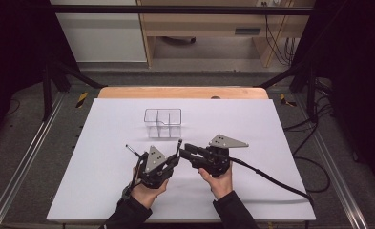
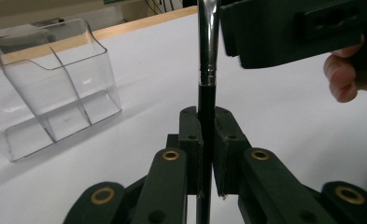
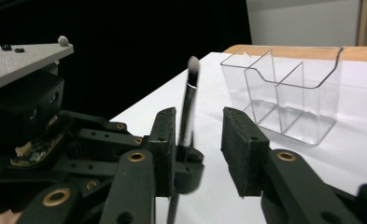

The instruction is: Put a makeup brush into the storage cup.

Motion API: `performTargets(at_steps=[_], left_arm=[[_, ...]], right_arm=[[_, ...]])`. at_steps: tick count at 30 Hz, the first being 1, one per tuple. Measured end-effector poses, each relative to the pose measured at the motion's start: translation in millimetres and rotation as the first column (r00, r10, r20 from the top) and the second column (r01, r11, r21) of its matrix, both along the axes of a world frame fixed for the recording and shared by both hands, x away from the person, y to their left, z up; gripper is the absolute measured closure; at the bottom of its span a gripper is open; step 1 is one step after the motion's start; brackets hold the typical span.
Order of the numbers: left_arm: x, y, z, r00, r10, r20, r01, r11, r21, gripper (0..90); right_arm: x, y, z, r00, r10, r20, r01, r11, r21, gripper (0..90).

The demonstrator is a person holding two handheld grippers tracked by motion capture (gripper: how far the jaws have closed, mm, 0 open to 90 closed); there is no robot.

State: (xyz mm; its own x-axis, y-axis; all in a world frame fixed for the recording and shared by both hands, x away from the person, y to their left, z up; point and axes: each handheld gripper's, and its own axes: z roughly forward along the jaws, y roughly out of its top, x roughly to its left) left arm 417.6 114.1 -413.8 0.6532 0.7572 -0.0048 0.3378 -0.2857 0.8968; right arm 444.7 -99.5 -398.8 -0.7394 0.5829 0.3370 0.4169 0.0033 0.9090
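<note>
The white rectangular table top carries the whole work area, with a bare wooden edge at its far side. Toward the far middle of the table stands the clear plastic organiser box with inner dividers — upright, empty as far as can be seen, and well apart from both hands. Nearer the person, the left gripper and the right gripper meet close together above the table, each carrying a grey three-cornered plate on top. Between them is the slim black-handled brush with a silver metal ferrule and a pale tip. The left gripper's jaws are clamped firmly on the black handle, just below the ferrule, and hold the brush roughly upright in that gripper's view. The right gripper's jaws stand parted around the brush; one pad lies just beside the handle and the other is clear of it, so this gripper applies no grip. The brush is therefore held in the air by the left gripper alone, near the organiser box but not over it. Risks from here: the hold sits on a thin, smooth, round handle, so a small loosening or a knock from the right gripper's near pad could let the brush pivot or slip — and a tilted brush could catch a divider or the rim of the light box, tipping or pushing it.
</note>
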Motion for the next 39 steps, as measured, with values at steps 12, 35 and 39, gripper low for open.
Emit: performTargets(at_steps=[12, 35, 39], left_arm=[[5.6, 20.6, 6.5, 0.9996, 0.027, 0.002, -0.027, 0.9993, -0.026, 82.9], [17.8, 54.0, 26.0, 0.9985, 0.054, -0.004, -0.054, 0.9952, -0.081, 82.8], [19.4, 57.0, 29.2, 0.9982, 0.060, 0.001, -0.060, 0.9945, -0.086, 82.8]], right_arm=[[2.2, -9.5, 3.2, 0.9980, -0.054, 0.031, 0.057, 0.9953, -0.079, 35.8], [9.3, -36.8, -1.1, 0.9830, -0.179, 0.039, 0.184, 0.9626, -0.199, 9.0], [9.7, -40.5, -2.2, 0.9819, -0.187, 0.033, 0.189, 0.9593, -0.209, 8.6]])
